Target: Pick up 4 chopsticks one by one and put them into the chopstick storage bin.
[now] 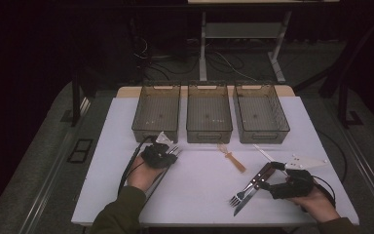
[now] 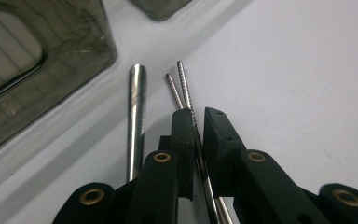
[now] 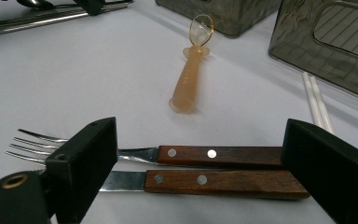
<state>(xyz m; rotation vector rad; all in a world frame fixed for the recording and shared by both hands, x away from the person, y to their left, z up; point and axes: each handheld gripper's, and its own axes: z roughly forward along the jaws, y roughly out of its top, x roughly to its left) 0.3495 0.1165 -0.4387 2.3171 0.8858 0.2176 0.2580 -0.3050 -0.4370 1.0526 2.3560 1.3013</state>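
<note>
two grippers at the cutlery

a person sits at a white table point(image 1: 199, 195) and holds a gripper in each hand. three grey bins point(image 1: 208, 117) stand in a row at the far side of the table.

the left gripper point(image 2: 196, 116) is just in front of the left bin point(image 2: 37, 70). its jaws are closed tight on thin metal chopsticks point(image 2: 182, 86). the chopstick ends stick out past the jaw tips and point toward the bin. a metal handle point(image 2: 136, 116) lies flat on the table just beside the left jaw. what kind of tool it belongs to cannot be told. in the high view the left gripper point(image 1: 168, 152) sits near the front wall of the left bin.

the right gripper point(image 3: 200, 163) is near the front right of the table. its jaws stand wide apart and hold nothing. a fork point(image 3: 177, 153) and a knife point(image 3: 205, 182) with brown wood handles lie side by side, touching, on the table between the two jaws. the fork tines point to the left jaw in the right gripper view.

an orange plastic spoon point(image 3: 191, 79) lies in the middle of the table, apart from the fork and knife. two white chopsticks point(image 3: 318, 102) lie close to the right bin point(image 3: 326, 42).
</note>
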